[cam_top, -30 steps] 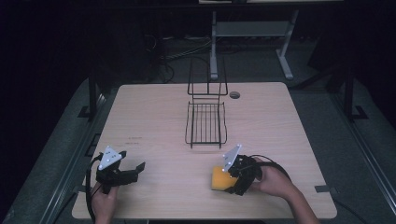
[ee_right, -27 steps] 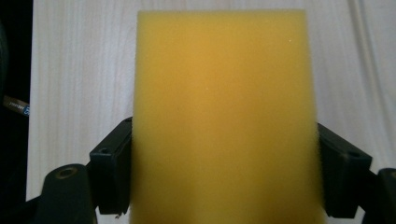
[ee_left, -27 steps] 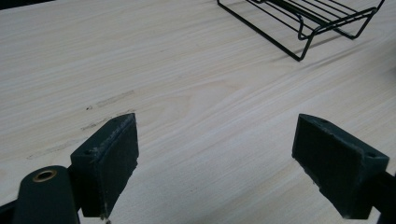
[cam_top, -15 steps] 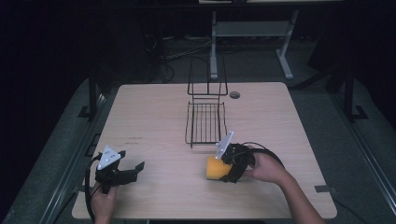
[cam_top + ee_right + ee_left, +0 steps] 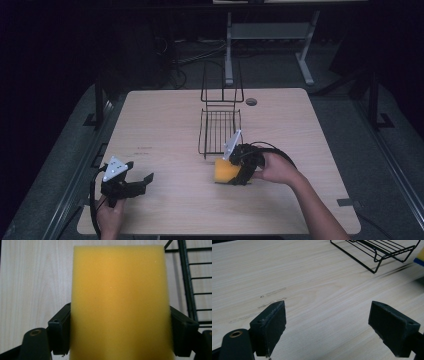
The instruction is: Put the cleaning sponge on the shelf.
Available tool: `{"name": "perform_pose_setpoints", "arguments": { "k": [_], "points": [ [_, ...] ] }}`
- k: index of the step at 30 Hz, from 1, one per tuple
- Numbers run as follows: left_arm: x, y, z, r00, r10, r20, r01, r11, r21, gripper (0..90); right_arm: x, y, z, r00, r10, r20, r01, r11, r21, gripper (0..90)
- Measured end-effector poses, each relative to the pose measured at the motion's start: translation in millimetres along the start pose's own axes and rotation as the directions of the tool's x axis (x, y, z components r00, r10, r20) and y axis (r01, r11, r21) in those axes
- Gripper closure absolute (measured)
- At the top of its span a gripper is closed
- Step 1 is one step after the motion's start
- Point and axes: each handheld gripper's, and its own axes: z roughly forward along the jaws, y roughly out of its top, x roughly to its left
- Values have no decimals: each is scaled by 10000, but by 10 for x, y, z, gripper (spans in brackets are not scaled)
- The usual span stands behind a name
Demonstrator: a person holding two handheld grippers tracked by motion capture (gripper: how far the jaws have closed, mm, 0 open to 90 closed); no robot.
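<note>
A light wood-grain table (image 5: 160, 125) is seen under dim lighting. A round dark grommet (image 5: 251, 101) is set into the tabletop near the far edge. Faint smudges (image 5: 270, 293) are marked on the tabletop. A grey metal stand (image 5: 265, 32) and loose cables (image 5: 195, 55) are seen on the floor beyond.

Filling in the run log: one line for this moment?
right gripper: shut on yellow sponge | left gripper: open | wire rack: empty
</note>
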Motion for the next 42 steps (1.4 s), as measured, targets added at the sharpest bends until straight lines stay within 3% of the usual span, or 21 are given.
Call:
{"name": "perform_pose_setpoints", "arguments": {
  "k": [8,22,42],
  "points": [
    [1,-2,-3,10000,-20,-36,19,10000,-46,140,-110,99,-11,9999,-106,-22,106,9999,1,215],
    [10,2,0,10000,20,-26,-20,10000,-18,140,-361,234,-18,9999,141,-5,-141,9999,-99,214],
    [21,0,-1,10000,-45,-19,45,10000,-39,141,-635,303,-15,9990,418,124,-417,9991,-86,214]
  ]
}}
